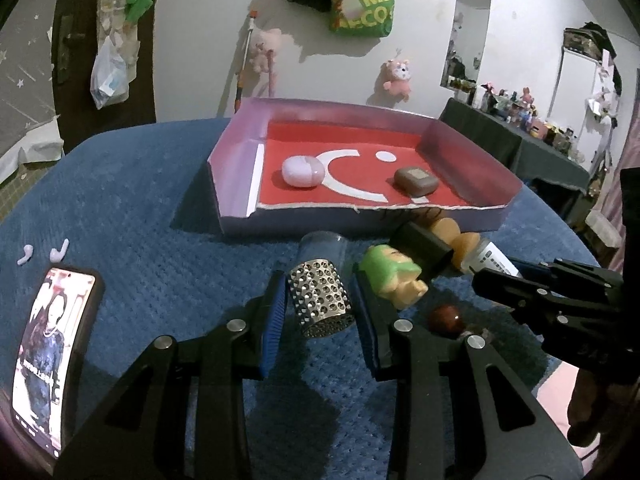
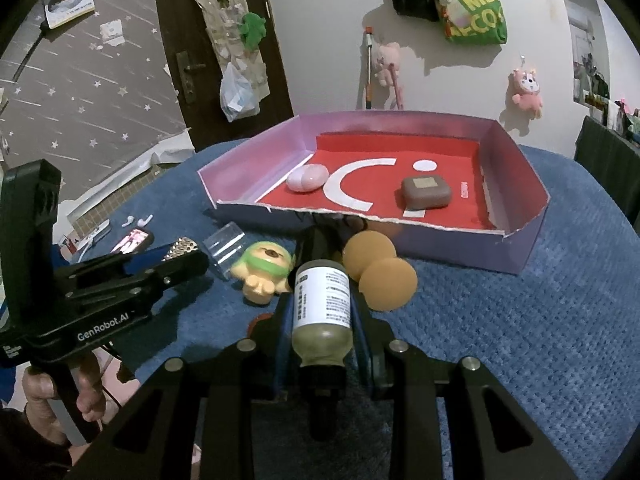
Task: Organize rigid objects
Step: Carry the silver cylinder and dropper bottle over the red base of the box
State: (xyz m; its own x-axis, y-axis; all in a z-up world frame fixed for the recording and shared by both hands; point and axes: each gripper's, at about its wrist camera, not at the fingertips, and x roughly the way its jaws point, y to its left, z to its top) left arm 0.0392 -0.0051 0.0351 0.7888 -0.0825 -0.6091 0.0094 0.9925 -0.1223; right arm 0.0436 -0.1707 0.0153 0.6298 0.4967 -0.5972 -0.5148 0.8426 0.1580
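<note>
Box (image 2: 524, 240) w/ red floor sits on blue-covered desk (image 2: 520, 340), holds pink oval case (image 2: 306, 178) at left and brown square case (image 2: 426, 192) at right, well apart. Left gripper (image 1: 322, 300) clamped on perforated metal cylinder (image 1: 322, 300); right gripper (image 2: 322, 316) clamped on labelled bottle (image 2: 322, 308), both just outside box's near wall.

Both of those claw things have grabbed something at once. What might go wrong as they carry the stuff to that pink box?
Three risks, as I judge them:
1. The perforated metal cylinder is smooth and round; it may slip from the left gripper.
2. The bottle in the right gripper lies close to the orange balls and could knock them.
3. Either load might clip the torn front wall of the box.
</note>
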